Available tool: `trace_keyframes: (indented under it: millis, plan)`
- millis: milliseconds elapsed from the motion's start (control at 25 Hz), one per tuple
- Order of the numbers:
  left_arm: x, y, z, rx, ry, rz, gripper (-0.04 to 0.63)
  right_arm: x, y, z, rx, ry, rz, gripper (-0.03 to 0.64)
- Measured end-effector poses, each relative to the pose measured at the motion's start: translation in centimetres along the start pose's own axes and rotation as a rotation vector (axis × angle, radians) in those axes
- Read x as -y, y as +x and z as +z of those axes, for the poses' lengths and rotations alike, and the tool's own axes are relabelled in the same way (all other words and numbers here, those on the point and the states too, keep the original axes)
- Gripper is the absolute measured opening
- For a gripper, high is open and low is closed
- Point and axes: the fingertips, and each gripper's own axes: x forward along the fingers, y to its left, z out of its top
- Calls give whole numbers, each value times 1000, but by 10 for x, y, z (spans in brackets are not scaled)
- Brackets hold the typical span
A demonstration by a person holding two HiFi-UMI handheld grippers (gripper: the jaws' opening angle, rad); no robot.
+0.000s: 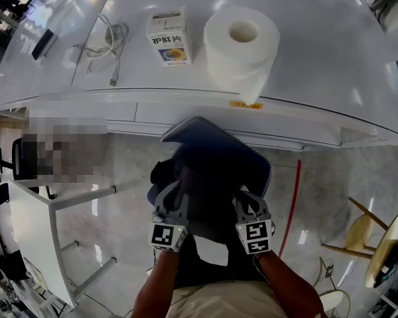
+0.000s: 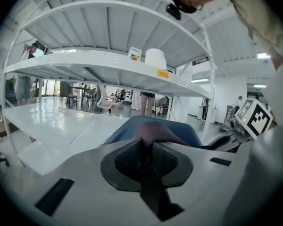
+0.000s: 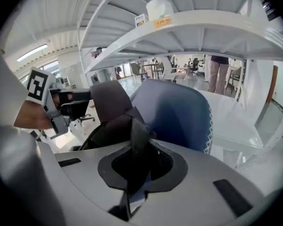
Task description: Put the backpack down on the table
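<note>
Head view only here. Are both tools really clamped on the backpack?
Observer: Left tool is shut on a dark strap of the backpack.
Operator: And the right?
Observer: Right tool is shut on a strap too.
Operator: Is the backpack up at tabletop height?
Observer: No, it hangs below the tabletop, in front of a lower shelf.
</note>
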Motion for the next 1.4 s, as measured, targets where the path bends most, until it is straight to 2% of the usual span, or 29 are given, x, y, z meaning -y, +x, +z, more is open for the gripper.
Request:
trace_keyframes:
  millis: [80, 200, 400, 560, 680, 840, 1080, 1240, 1400]
  plan:
    - [-19, -22, 17, 37, -24, 63, 51, -23, -1, 25, 35, -37, 53, 37]
    - [-46, -57, 57, 98, 22, 155, 51, -66, -3, 65, 79, -112, 145, 37]
    - [-88, -130, 87, 186, -96, 289, 51, -147, -11, 129, 159, -323, 289, 37]
    - [-91, -189, 93, 231, -107, 394, 51, -207, -27, 162, 221, -536, 393, 37]
    - [-92, -226, 97, 279, -146, 433, 51, -239, -39, 183, 234, -622, 430, 37]
    - [-102, -263, 116, 351, -143, 453, 51, -271, -54, 210, 247, -693, 436, 37]
    - [-137, -341, 155, 443, -122, 503, 51, -338, -78, 252, 295, -739, 454, 37]
    - [-168, -405, 183, 491, -50, 551, 51, -409, -92, 272, 345, -764, 505, 37]
    - [-201, -481, 198, 535, -16, 629, 51, -494, -103, 285, 387, -799, 588, 37]
